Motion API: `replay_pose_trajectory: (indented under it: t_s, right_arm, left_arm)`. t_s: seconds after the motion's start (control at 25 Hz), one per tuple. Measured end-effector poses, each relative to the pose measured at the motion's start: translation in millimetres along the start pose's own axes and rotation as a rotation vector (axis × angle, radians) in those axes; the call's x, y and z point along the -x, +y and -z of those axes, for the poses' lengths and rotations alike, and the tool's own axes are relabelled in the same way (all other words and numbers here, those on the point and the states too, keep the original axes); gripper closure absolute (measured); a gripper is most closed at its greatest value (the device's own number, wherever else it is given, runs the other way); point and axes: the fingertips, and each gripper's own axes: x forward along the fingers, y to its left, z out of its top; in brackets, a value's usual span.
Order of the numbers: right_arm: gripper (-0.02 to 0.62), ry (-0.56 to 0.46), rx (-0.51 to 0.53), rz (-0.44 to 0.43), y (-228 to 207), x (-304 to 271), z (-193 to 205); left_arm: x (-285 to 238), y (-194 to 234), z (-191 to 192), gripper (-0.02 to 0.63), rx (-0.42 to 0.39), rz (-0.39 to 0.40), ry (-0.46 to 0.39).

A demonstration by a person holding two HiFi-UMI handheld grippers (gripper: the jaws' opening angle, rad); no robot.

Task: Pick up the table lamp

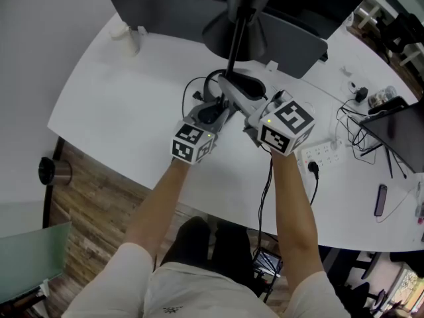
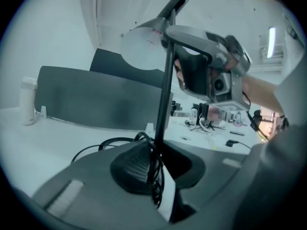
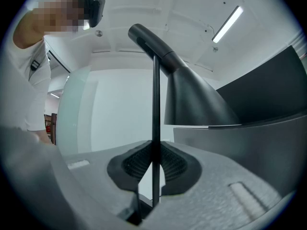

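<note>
The lamp (image 1: 222, 35) is dark, with a thin straight pole (image 3: 156, 104), a cone shade (image 3: 192, 99) and a black cord (image 2: 96, 147) looped at its foot. It is near the middle of the white table (image 1: 132, 111), closer to the far edge. The left gripper (image 2: 158, 174) pinches the pole low down and the right gripper (image 3: 154, 176) pinches it too.

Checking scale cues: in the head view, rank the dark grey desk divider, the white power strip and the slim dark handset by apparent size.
1. dark grey desk divider, largest by far.
2. white power strip.
3. slim dark handset, smallest: somewhat shorter than the strip and narrower.
</note>
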Motion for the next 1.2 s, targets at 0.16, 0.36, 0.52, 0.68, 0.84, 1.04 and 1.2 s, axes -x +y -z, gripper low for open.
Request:
replay_pose_trajectory:
  t_s: [0.16,0.36,0.52,0.68,0.84,1.04,1.2]
  right_arm:
    - [0.552,-0.002,0.006,-0.005,1,2,-9]
    - [0.552,-0.008,0.001,-0.003,0,6,-22]
    - [0.552,-0.011,-0.004,-0.002,2,11,-40]
    - [0.552,-0.012,-0.004,-0.003,4,15,-56]
    - [0.552,-0.015,0.005,-0.006,5,18,-72]
    - [0.552,-0.022,0.014,-0.007,7,27,-89]
    - [0.552,-0.025,0.013,-0.009,8,32,-102]
  left_arm:
    - [0,-5,-9,0.548,0.006,0.0,-0.007]
    - [3,-12,-21,0.548,0.007,0.002,-0.009]
    - [8,-18,-37,0.548,0.009,0.0,-0.008]
    - [13,-26,-51,0.548,0.01,0.004,-0.011]
    - [15,-32,-66,0.548,0.008,0.008,-0.022]
    - [16,-42,-82,0.547,0.01,0.009,-0.036]
    - [18,-51,-94,0.546,0.015,0.008,-0.042]
